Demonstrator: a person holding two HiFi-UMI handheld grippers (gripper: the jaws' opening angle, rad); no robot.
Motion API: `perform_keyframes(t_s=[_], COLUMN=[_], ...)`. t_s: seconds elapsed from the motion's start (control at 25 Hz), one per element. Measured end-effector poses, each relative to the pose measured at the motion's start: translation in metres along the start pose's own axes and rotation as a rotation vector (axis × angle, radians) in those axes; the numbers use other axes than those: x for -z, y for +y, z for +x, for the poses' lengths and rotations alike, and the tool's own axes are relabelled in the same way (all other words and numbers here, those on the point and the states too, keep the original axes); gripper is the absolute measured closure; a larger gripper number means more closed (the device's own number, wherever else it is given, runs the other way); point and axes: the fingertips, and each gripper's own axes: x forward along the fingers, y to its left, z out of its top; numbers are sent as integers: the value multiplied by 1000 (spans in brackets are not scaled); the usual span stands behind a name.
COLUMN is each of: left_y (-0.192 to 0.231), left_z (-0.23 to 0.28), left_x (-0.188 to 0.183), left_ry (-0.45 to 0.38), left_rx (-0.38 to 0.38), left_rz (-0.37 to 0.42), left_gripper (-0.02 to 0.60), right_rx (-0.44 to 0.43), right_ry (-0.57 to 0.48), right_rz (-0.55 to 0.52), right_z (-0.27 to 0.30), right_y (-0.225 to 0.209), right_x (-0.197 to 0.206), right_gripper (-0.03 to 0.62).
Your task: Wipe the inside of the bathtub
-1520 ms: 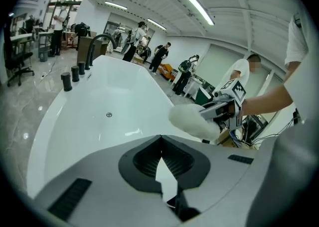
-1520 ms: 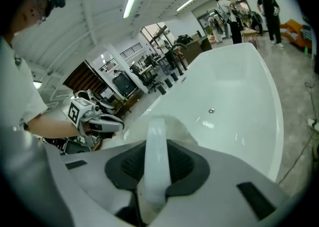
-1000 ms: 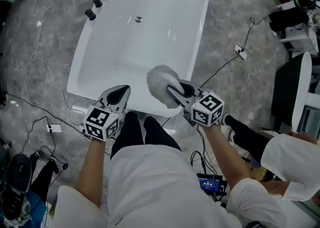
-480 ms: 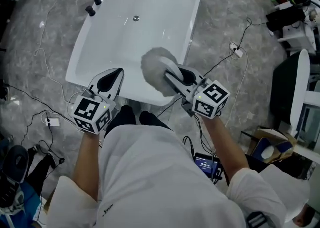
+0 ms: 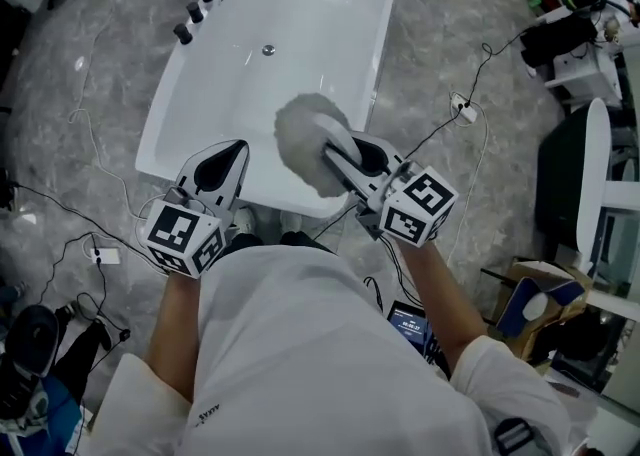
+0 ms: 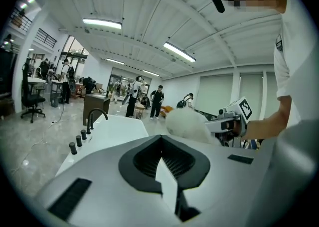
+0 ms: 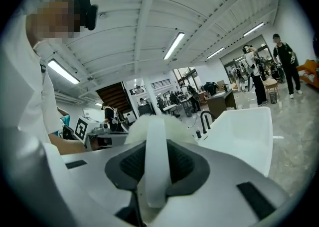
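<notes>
Fingers of right gripper (image 5: pixel 335 147) clenched on the white strap (image 7: pixel 155 166) of a fluffy grey-white duster pad (image 5: pixel 298 139). Pad raised over the near right end of the long white bathtub (image 5: pixel 310 34), hiding part of the near rim in the head view; contact with the tub not clear.

Fingers of left gripper (image 5: pixel 240 149) closed tip to tip, nothing between them, poised over the near left rim, just left of the pad but apart from it.

Along the tub's far left rim, a row of black knobs (image 5: pixel 195 6) and a curved black tap (image 6: pixel 94 118). Small round metal drain (image 5: pixel 268 50) in the tub floor, well beyond the pad, nothing between the two.

Around the tub, grey marbled floor (image 5: pixel 90 94) with thin cables trailing near its near end: white power strip (image 5: pixel 104 256) on the left, white plug block (image 5: pixel 465 111) on the right. Further right, an open cardboard box (image 5: pixel 530 304). Near bottom of the head view filled by the person's white shirt (image 5: pixel 290 344). Far off in the hall, several standing people (image 6: pixel 157 101) and a black office chair (image 6: pixel 31 96).
</notes>
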Motion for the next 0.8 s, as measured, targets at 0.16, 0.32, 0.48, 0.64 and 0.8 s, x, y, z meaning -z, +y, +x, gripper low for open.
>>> perform_keyframes(t_s=[0.16, 0.32, 0.48, 0.64, 0.8], left_y=[19, 43, 66, 83, 89], left_z=[-18, -34, -50, -57, -62], left_x=[-7, -10, -13, -18, -20], left_ry=[-13, -20, -40, -57, -67], left_rx=[-4, -41, -78, -100, -100], left_rz=[-9, -10, -18, -28, -23], left_gripper=[572, 572, 572, 572, 572], right_rx=[21, 79, 134, 143, 162], right_ry=[-29, -54, -54, -72, -85], right_rz=[2, -11, -2, -20, -16], right_z=[9, 10, 7, 11, 13], right_y=[20, 25, 21, 24, 25], right_x=[-13, -21, -19, -24, -25], right_gripper=[499, 499, 499, 499, 499])
